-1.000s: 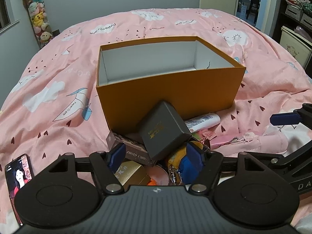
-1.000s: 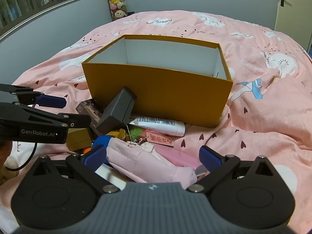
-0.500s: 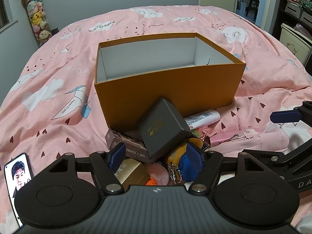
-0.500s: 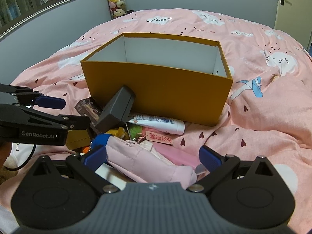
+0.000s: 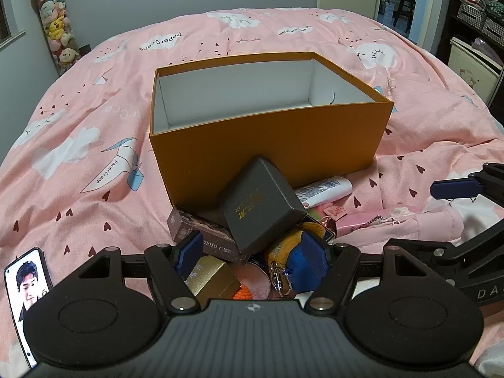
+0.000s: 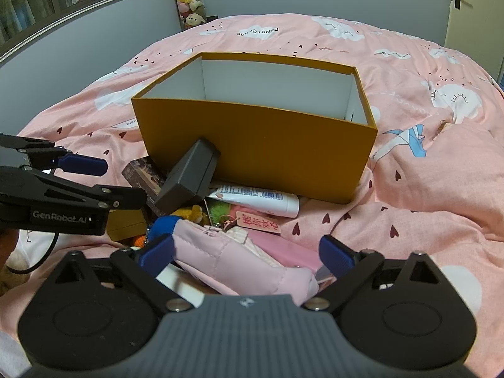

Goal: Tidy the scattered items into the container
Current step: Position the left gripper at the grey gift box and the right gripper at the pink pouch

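An open orange box (image 5: 267,145) with a white inside stands on the pink bed; it appears empty. Against its near wall leans a dark grey box (image 5: 264,203), over a photo-card box (image 5: 195,231), a gold box (image 5: 211,278), a yellow-and-blue plush keychain (image 5: 293,245) and a white tube (image 5: 324,190). My left gripper (image 5: 250,255) hangs open over this pile, gripping nothing. My right gripper (image 6: 245,252) straddles a pink padded pouch (image 6: 236,264). Its jaws are closing, and the right pad is still clear of the pouch. A red tag (image 6: 258,223) lies just beyond.
A lit phone (image 5: 26,280) lies on the quilt at the near left. The pink quilt (image 5: 78,132) spreads wide around the box. A tube of plush toys (image 5: 58,28) stands by the far wall, and shelves with baskets (image 5: 472,15) are on the right.
The right gripper's fingers have drawn in slightly around the pink pouch. The picture on the phone screen has changed. Both hands stay where they were.
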`<state>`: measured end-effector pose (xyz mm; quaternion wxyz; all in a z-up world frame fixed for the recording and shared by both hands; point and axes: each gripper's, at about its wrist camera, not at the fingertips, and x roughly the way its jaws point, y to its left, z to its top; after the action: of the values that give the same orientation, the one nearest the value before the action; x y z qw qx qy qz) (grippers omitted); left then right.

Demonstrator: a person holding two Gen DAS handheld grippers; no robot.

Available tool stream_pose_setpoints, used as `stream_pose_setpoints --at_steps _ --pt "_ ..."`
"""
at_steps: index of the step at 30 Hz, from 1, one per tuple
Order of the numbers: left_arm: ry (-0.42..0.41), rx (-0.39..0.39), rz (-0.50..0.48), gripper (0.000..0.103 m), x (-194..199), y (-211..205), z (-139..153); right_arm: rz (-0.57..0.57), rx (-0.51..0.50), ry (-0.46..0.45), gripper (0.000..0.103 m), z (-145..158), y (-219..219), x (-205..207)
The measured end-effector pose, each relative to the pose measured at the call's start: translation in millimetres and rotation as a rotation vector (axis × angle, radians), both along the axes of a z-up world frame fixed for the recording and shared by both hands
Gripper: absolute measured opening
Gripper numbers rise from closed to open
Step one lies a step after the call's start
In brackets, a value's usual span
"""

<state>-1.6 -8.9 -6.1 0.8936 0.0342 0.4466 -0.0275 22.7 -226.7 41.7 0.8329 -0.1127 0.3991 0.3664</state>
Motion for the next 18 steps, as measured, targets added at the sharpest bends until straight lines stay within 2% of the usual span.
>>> stream_pose_setpoints --at_steps 6,12,18 --pt "0.002 -0.006 -0.007 0.079 1 2 2 0.014 0.008 0.008 0.093 0 -1 -1" --pt "-0.004 -0.009 -0.013 0.079 0 4 6 0.072 0.009 0.033 0.083 3 -1 0" --pt "0.002 -0.006 -0.012 0.079 2 7 7 0.193 -0.087 0.017 0.076 4 13 -4"
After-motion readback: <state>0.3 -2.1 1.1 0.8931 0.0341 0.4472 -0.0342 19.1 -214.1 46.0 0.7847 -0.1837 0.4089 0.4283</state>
